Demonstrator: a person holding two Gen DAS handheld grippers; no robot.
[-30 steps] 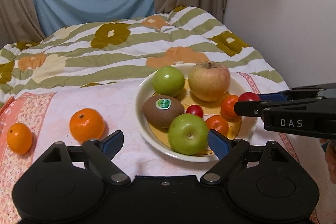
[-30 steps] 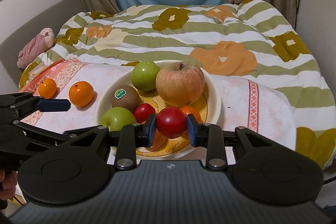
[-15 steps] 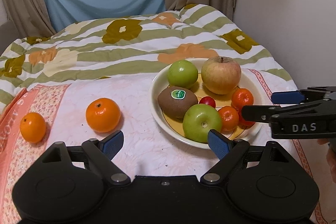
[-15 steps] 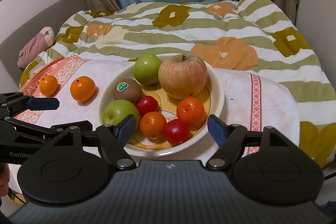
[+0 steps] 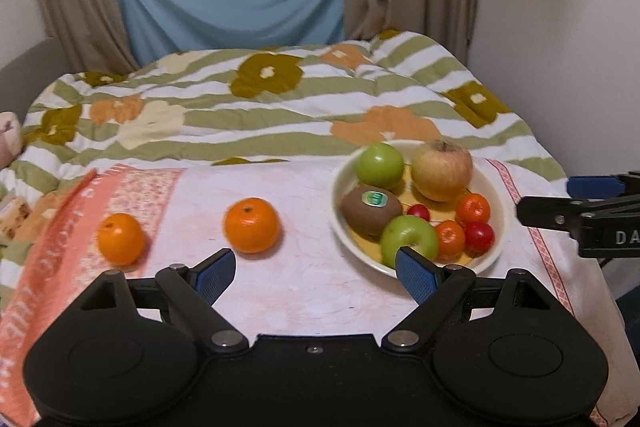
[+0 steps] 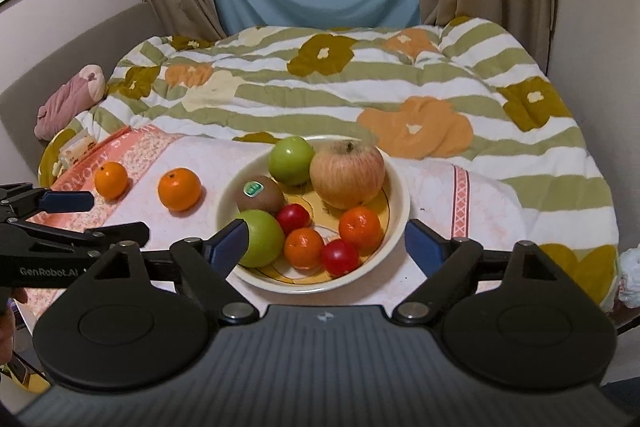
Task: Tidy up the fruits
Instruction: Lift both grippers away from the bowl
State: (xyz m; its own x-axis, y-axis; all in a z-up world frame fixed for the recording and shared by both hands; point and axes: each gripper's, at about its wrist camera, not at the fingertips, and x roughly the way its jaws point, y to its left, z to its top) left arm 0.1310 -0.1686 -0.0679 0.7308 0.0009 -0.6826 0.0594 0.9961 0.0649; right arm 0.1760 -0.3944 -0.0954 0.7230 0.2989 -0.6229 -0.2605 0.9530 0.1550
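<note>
Low in the right wrist frame, the right gripper (image 6: 326, 243) has just been opening; its jaws gape empty above the cream ceramic bowl (image 6: 396, 187), where a small glossy red fruit (image 6: 340, 257) rests, apparently released. Left gripper (image 5: 316, 277), wide and empty, faces the round orange mandarin (image 5: 251, 225) lying loose at centre-left, likely next.
</note>
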